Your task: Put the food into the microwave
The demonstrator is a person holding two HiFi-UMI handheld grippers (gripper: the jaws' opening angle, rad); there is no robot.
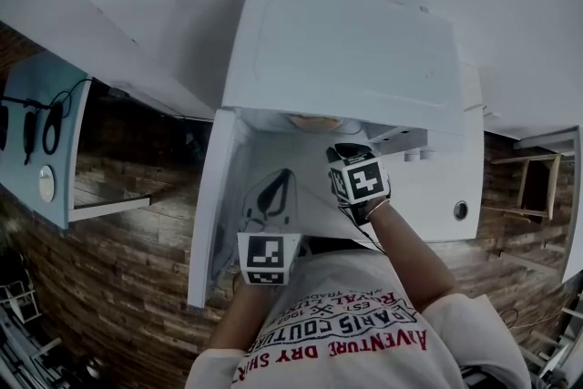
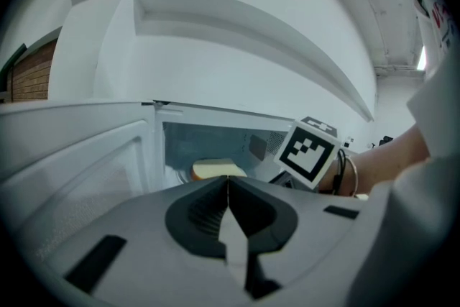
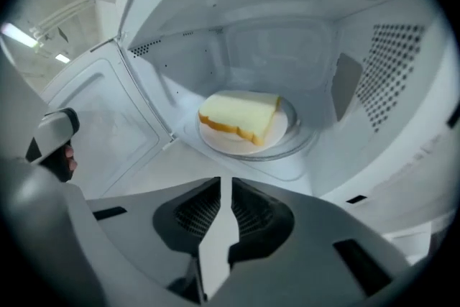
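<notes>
**A:** Since the microwave point(image 1: 346, 50) has its door point(image 1: 214, 205) open, where's the food, and what are the hands doing?

**B:** The bread slice point(image 3: 241, 116) sits on a white plate point(image 3: 248, 147) on the turntable point(image 3: 302, 144) inside. The right gripper point(image 3: 219, 180) is at the opening, pitched down at it, forearm point(image 1: 410, 250) stretched forward, jaws a thin slit apart, empty. The left gripper point(image 2: 228, 180) is nearer the body beside the door, aimed into the cavity, jaws pressed together on nothing.

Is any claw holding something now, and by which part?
Nothing is held. Both claws are empty: left claw shut, right claw barely apart. The bread lies on the plate.
</notes>
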